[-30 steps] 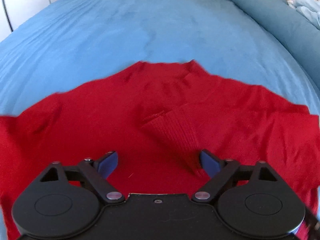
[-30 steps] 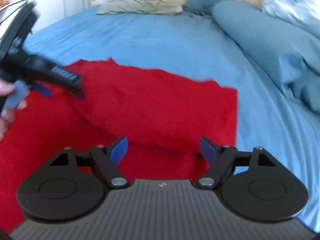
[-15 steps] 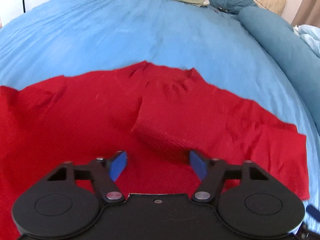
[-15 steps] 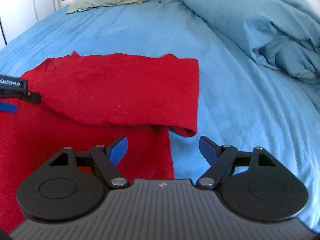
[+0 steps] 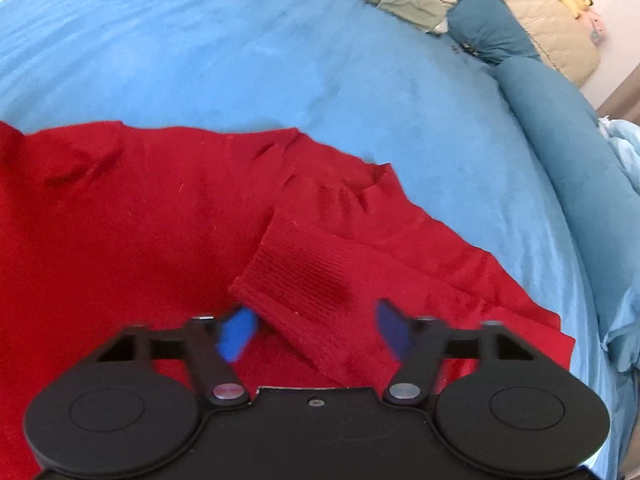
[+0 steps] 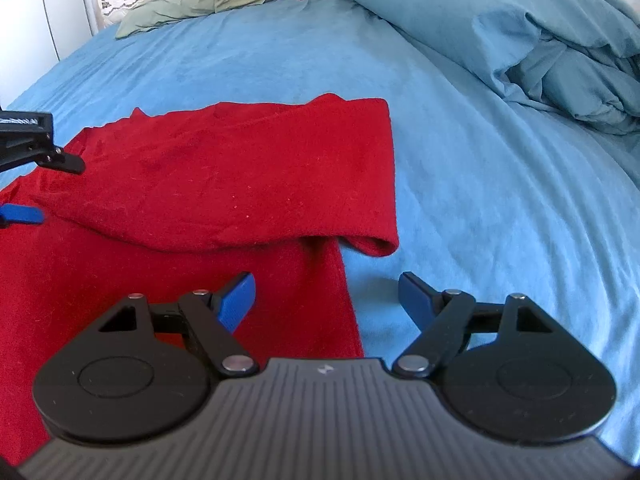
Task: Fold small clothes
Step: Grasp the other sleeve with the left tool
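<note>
Red knitted sweater (image 5: 160,232) spread on blue bedsheet (image 5: 240,60), near edge cut off. Left gripper (image 5: 312,328) closing around ribbed cuff (image 5: 304,280), blurred pads not yet pressing. Right gripper (image 6: 328,300) agape, empty.

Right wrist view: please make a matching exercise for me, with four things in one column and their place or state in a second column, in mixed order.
Things:
1. red garment
2. duvet
3. right gripper
4. green pillow

Place or state:
A. bunched at the upper right
B. open, over the garment's right edge
C. at the head of the bed, upper left
D. spread on the blue sheet, one sleeve folded across it

Pairs: 1-D, 2-A, 3-B, 4-C
</note>
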Tool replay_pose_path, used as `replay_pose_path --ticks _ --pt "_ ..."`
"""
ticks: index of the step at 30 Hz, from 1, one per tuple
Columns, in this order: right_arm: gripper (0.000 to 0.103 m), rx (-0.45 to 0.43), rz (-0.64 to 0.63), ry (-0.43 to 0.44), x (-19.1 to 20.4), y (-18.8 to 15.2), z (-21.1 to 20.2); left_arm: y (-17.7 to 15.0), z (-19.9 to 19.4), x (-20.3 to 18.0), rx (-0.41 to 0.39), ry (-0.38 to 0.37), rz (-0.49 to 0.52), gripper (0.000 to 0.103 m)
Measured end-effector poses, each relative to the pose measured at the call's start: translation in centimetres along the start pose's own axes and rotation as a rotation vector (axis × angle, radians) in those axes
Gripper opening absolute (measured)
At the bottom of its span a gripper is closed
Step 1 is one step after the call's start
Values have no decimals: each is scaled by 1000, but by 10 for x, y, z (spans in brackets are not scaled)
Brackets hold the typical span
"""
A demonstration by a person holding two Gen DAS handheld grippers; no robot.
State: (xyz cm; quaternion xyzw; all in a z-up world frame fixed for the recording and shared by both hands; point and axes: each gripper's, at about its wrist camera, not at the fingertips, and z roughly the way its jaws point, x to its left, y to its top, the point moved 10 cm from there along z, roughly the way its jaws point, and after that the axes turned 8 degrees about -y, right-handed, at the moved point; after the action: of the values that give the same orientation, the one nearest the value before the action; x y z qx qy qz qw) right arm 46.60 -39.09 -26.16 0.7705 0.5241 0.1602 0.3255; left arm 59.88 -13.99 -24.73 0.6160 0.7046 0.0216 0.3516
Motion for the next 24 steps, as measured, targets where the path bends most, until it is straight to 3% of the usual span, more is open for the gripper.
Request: replay_pose_path --ticks 2,6,9,14,17,20,24 --pt "94 -1 -5 -3 0 -1 1 2 -1 4 4 48 30 9" --pt "95 -17 -13 -15 2 -1 7 19 -27 -6 -77 -35 53 7" --pt "95 -31 -24 -40 4 7 13 43 -72 -10 -214 -44 101 7" --pt "95 -40 -41 -48 13 24 23 62 -134 49 -383 100 79 7" --pt "95 -52 -66 -68 17 32 27 51 -126 88 -340 92 6 7" --pt "94 -51 -76 -152 6 35 32 37 -115 106 -332 96 -10 7" --pt "96 -30 17 -124 -19 29 37 21 -107 118 -312 73 -9 7"
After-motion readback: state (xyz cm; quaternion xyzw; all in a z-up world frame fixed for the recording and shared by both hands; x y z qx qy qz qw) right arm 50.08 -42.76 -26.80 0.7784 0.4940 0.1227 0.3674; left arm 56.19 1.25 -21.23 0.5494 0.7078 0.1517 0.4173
